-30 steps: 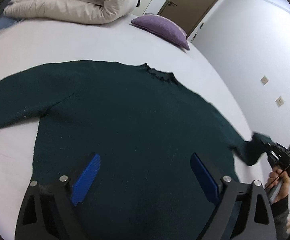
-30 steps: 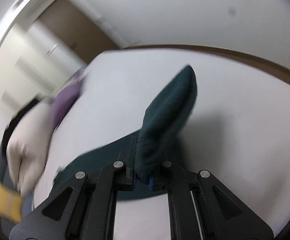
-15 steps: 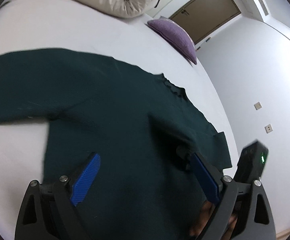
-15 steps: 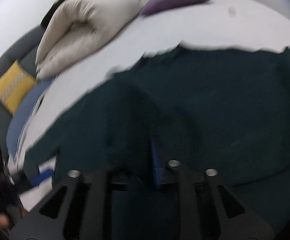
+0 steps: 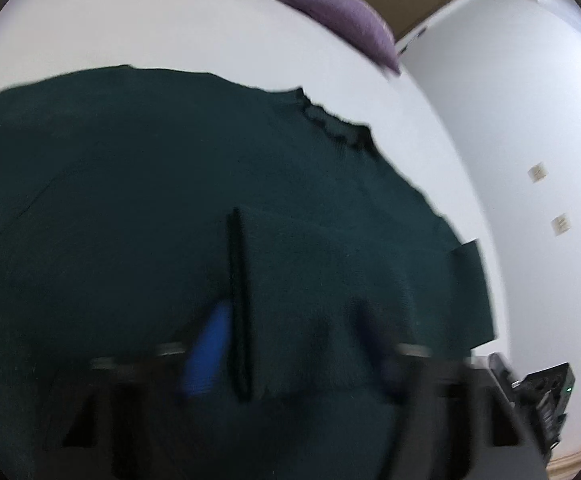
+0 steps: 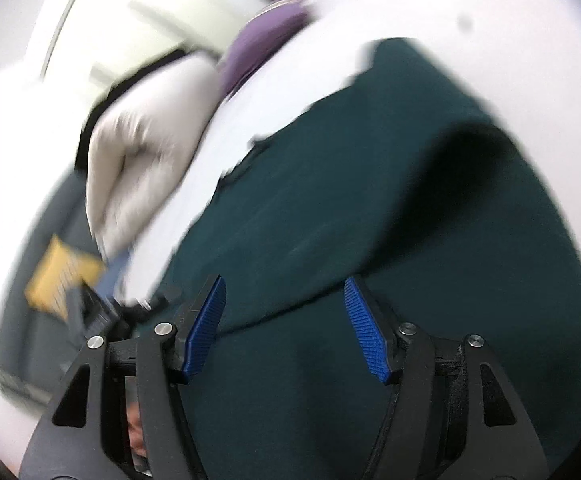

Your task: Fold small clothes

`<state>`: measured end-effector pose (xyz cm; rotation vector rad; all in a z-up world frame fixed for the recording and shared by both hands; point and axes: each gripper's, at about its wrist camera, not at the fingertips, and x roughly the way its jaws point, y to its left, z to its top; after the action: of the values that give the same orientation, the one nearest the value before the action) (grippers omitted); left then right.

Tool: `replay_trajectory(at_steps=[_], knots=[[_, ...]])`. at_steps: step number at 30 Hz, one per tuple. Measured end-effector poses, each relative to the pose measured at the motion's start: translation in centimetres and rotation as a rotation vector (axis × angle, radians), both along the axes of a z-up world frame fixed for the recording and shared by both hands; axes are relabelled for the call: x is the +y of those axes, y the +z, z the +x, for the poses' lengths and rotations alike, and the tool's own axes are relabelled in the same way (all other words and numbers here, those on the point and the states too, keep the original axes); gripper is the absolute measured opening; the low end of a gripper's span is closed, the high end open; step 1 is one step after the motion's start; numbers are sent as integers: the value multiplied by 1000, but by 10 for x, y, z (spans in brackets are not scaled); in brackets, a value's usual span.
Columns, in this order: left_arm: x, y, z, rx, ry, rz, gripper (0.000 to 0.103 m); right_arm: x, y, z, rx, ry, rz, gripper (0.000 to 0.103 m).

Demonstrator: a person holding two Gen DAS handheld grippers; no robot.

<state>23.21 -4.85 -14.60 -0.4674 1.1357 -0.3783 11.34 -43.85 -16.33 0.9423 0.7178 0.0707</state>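
Observation:
A dark green sweater (image 5: pixel 130 200) lies spread on the white bed (image 5: pixel 170 28). One sleeve (image 5: pixel 330 280) is folded across its body, and the cuff edge (image 5: pixel 236 300) runs straight towards me. My left gripper (image 5: pixel 290 344) hangs low over that sleeve end, blurred. Its jaws are closing, with the cuff between the blue pads (image 5: pixel 206 352), which still stand apart. In the right wrist view my right gripper (image 6: pixel 286 328) hovers over the sweater (image 6: pixel 370 220). Its jaws are opening and hold nothing. The right gripper's body (image 5: pixel 538 400) shows at the bed's near right edge.
A purple pillow (image 5: pixel 342 16) and a rolled beige duvet (image 6: pixel 146 140) lie at the far end of the bed. A yellow cushion (image 6: pixel 62 276) sits on a grey seat beyond the bed. A white wall (image 5: pixel 530 120) runs close along the bed's right side.
The right gripper carried the sleeve across the sweater's body, let it go and opened. The left gripper dropped closer to the sweater and its jaws narrowed around the cuff.

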Motion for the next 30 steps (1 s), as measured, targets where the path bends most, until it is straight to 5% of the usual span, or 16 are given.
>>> replay_trajectory(at_steps=[2,5,14,19,22,26,30], knots=[[-5,1,6,5,-5,41,20,-24,-12,-3,-1,-44,103,61],[3,10,13,-16,0,26,9,-44,-20,2,-14,-69,199,59],[31,45,26,-223,39,41,8,-92,-31,43,-59,-195,280,58],[41,0,37,-168,71,34,9,-118,-64,30,-78,-242,364,13],[41,-11,28,-180,71,45,9,-113,-65,31,-76,-228,313,9],[41,-8,29,-194,56,67,10,-100,-42,36,36,-168,191,19],[40,-10,34,-201,53,60,10,-79,8,39,12,-114,-41,23]])
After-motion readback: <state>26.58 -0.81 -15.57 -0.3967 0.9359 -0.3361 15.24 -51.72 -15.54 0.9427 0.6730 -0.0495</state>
